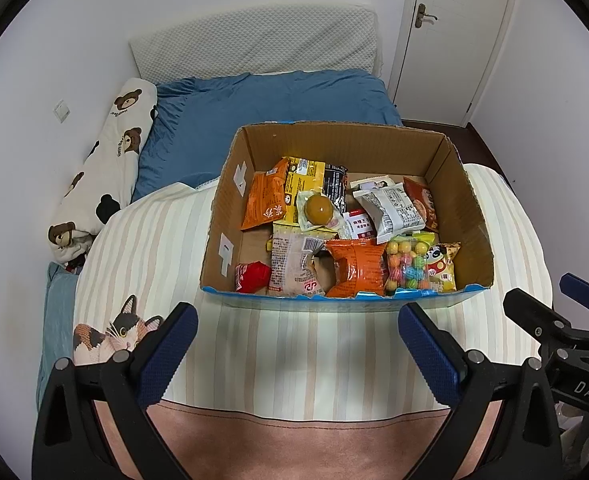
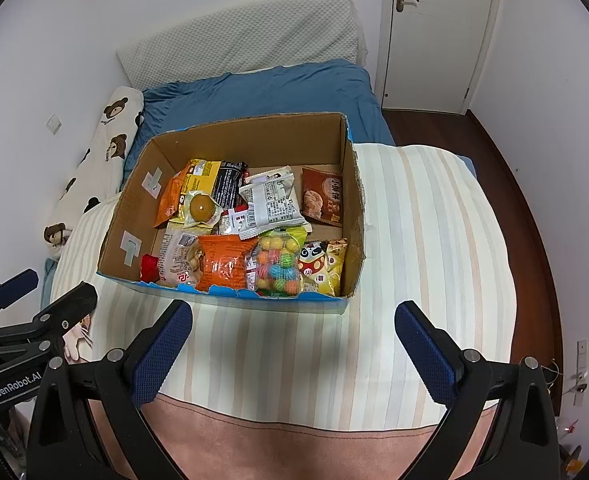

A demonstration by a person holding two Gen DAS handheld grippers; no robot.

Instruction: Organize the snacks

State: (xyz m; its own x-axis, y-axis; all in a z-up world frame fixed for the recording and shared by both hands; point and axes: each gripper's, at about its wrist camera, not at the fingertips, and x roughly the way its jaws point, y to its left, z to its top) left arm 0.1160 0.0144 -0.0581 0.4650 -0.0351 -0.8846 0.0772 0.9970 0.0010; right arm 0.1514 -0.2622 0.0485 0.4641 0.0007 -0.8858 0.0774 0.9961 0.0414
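Snacks [image 1: 346, 236]: all heaped inside the cardboard box [image 1: 230, 216]; none outside. Your left gripper [image 1: 298, 340] and right gripper [image 2: 294, 338]: jaws wide, empty. Sorting done or pending: indistinguishable.

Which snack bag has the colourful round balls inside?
The clear bag of candy balls in the box's front row, between the orange packet and the yellow panda packet. The others aren't filled with colourful balls.

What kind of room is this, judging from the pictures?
Most likely a bedroom: a bed with a blue sheet, a bear-print pillow along the wall, and a closed door behind.
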